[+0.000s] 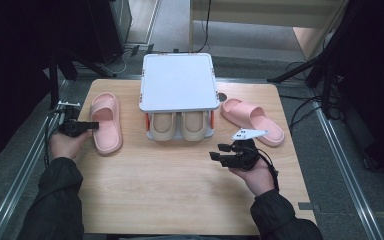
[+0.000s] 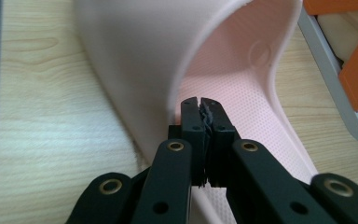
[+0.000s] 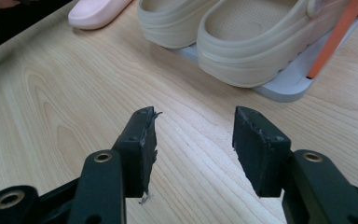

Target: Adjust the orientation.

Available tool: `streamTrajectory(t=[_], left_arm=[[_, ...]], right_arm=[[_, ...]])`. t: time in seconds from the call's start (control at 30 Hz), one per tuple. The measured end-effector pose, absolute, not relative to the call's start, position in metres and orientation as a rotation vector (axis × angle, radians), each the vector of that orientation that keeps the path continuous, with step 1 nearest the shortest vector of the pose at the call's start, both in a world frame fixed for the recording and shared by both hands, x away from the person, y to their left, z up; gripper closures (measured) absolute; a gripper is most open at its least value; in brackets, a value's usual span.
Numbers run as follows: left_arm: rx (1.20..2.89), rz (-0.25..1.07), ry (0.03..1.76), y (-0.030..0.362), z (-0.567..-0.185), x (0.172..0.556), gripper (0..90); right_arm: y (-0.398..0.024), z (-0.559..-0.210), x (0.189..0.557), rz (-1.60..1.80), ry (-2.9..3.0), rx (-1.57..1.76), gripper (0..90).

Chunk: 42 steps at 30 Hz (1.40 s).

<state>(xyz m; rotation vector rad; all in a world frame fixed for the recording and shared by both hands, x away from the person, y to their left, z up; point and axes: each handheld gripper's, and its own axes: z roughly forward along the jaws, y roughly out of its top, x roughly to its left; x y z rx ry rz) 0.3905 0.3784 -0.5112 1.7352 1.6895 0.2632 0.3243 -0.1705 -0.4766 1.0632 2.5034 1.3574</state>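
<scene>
The left tool has its jaws pressed together at the strap edge of the left pink slipper, which lies on the counter left of the shoe rack; whether any strap is pinched cannot be told. The right tool hovers with jaws spread and empty, near the beige clogs. A second pink slipper lies at the right.
</scene>
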Motion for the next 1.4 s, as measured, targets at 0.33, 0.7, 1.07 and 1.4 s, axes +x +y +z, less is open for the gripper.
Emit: streamTrajectory(t=[0.33, 0.7, 1.07, 1.4], left_arm=[[1.725, 0.279, 1.679, 0.378, -0.507, 0.388, 82.8], [1.633, 0.311, 1.669, 0.389, -0.49, 0.377, 71.3], [1.631, 0.308, 1.714, 0.397, -0.496, 0.379, 56.1], [1.644, 0.322, 1.726, 0.398, -0.504, 0.388, 48.7]], right_arm=[[-0.167, -0.477, 0.327, 1.365, 2.516, 1.048, 50.3], [-0.167, -0.477, 0.327, 1.361, 2.514, 1.05, 50.3], [-0.167, -0.477, 0.327, 1.353, 2.517, 1.042, 50.0], [-0.17, -0.478, 0.324, 1.346, 2.514, 1.065, 49.9]])
